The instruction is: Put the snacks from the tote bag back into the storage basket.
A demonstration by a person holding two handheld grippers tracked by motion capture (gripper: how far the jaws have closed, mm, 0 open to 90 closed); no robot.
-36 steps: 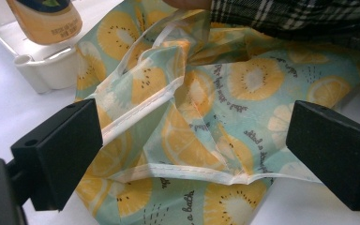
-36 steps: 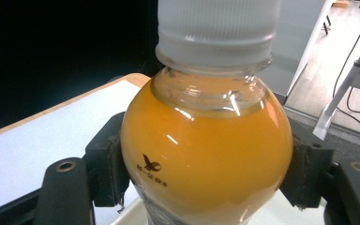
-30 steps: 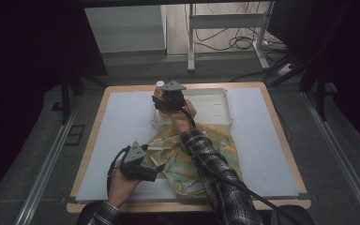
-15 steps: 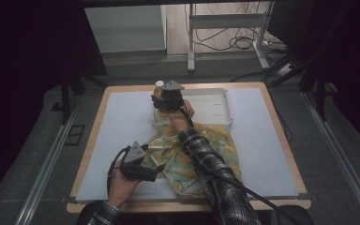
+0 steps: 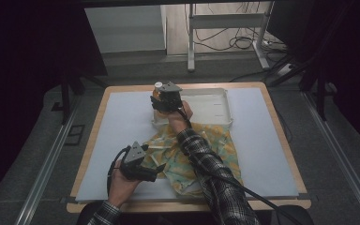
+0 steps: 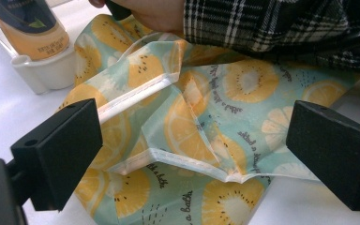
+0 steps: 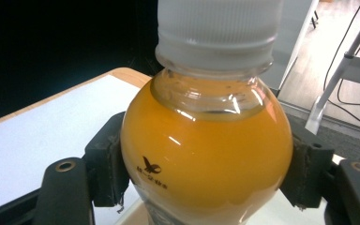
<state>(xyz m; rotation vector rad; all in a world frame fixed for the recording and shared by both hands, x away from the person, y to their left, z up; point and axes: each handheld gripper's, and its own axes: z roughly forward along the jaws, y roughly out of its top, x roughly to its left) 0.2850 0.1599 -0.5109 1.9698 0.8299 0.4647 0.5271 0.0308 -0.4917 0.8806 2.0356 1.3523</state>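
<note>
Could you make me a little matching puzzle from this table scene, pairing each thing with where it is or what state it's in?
Things:
1. orange drink bottle
2. fruit-print cloth
3. white tray
4. left gripper

States:
a. open, jaws either side of a fold
b. clamped between the right gripper's jaws
c. crumpled on the white mat
d. at the table's far edge

Pairs: 1-b, 2-c, 3-d, 4-a

From my end: bottle (image 7: 206,154) base & cap top cut off in right gripper view; in high view I see little of it, the right gripper (image 5: 168,99) covers most. Label text too small to read. Cloth (image 6: 201,122) partly under the sleeve (image 5: 211,173); tray (image 5: 215,105) near edge hidden by cloth.
</note>
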